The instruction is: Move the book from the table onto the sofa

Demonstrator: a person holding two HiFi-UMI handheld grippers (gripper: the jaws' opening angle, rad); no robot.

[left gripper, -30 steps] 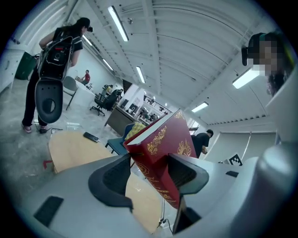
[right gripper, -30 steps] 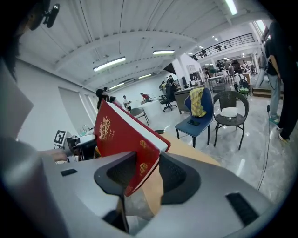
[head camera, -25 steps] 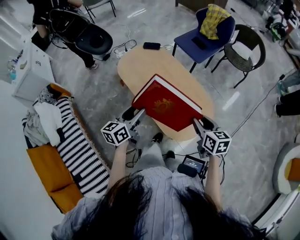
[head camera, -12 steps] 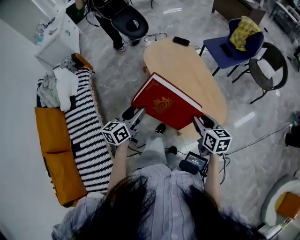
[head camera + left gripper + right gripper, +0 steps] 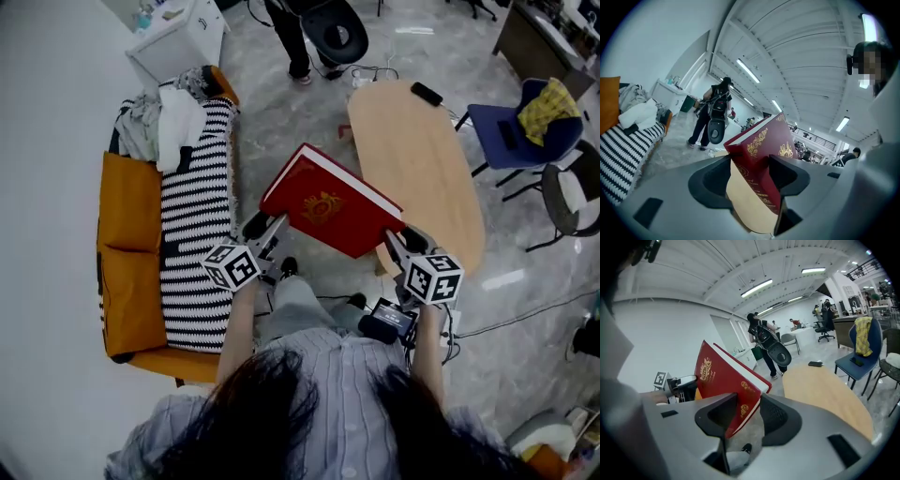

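A thick red book (image 5: 328, 200) with gold print is held in the air between the sofa and the table, over the floor. My left gripper (image 5: 270, 230) is shut on its near left corner, and my right gripper (image 5: 394, 242) is shut on its near right corner. In the left gripper view the book (image 5: 759, 173) stands clamped between both jaws. The right gripper view shows the book (image 5: 726, 390) wedged between its jaws too. The sofa (image 5: 131, 244), orange with a black-and-white striped blanket (image 5: 192, 225), lies to the left. The oval wooden table (image 5: 417, 159) is to the right.
Clothes (image 5: 173, 117) are piled at the sofa's far end beside a white box (image 5: 178, 37). A phone (image 5: 427, 94) lies on the table's far end. A person (image 5: 291, 33) stands beyond with a black bag. A blue chair (image 5: 520, 131) stands right. Cables and a device (image 5: 389, 321) lie by my feet.
The view has swung left: the sofa has come closer to the centre and the table has shifted right. The book, held by both grippers, has left the tabletop and hangs over the floor.
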